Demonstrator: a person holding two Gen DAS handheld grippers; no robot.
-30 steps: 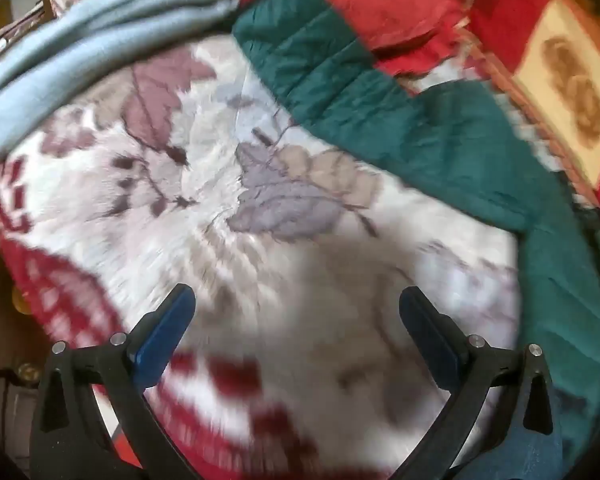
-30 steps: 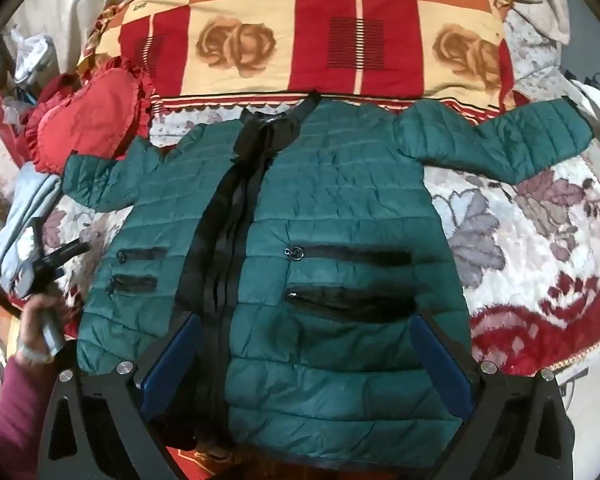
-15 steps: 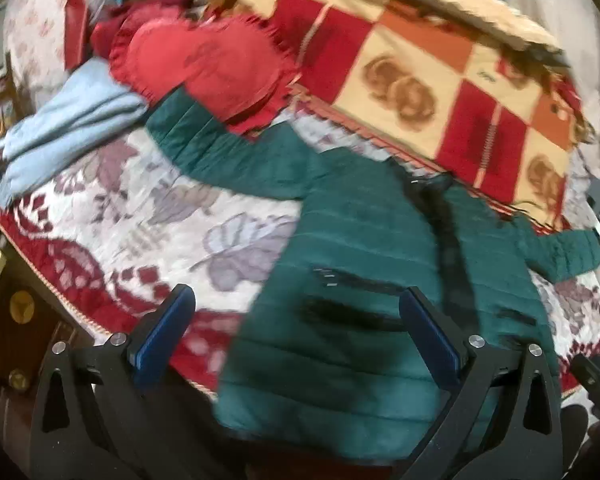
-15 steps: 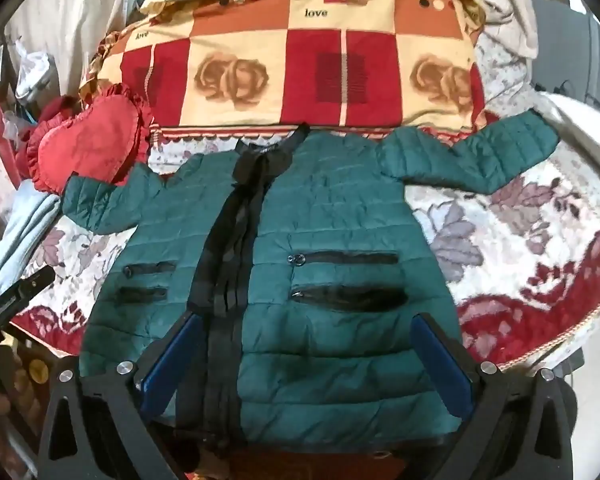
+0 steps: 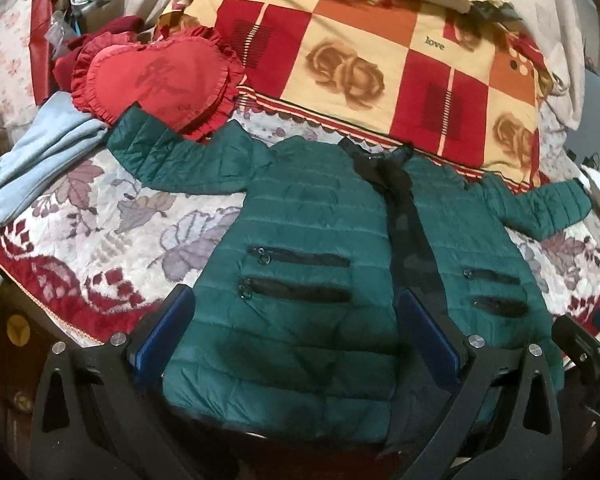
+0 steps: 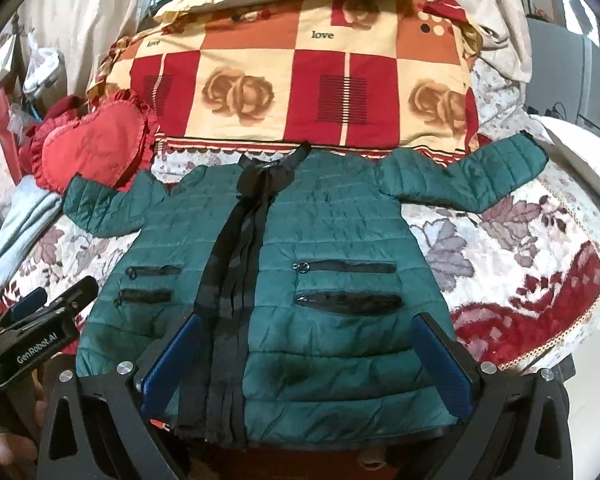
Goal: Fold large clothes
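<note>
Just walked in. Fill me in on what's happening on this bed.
A person is about to fold a green quilted jacket that lies flat on the floral bedspread, front up, both sleeves spread out to the sides. The person holds a hand-held gripper in each hand: the left hand-held gripper and the right hand-held gripper both hover open near the jacket's hem, gripping nothing. No fold has been made yet. A red heart cushion and a light blue garment sit beside the jacket's sleeve.

Both cameras sit at the foot of the bed (image 5: 100, 216), looking down at it from close by. The left one stands more to the left. Both see the same green jacket (image 5: 300, 240) (image 6: 340, 240) and checked blanket (image 5: 360, 60) (image 6: 300, 80)
</note>
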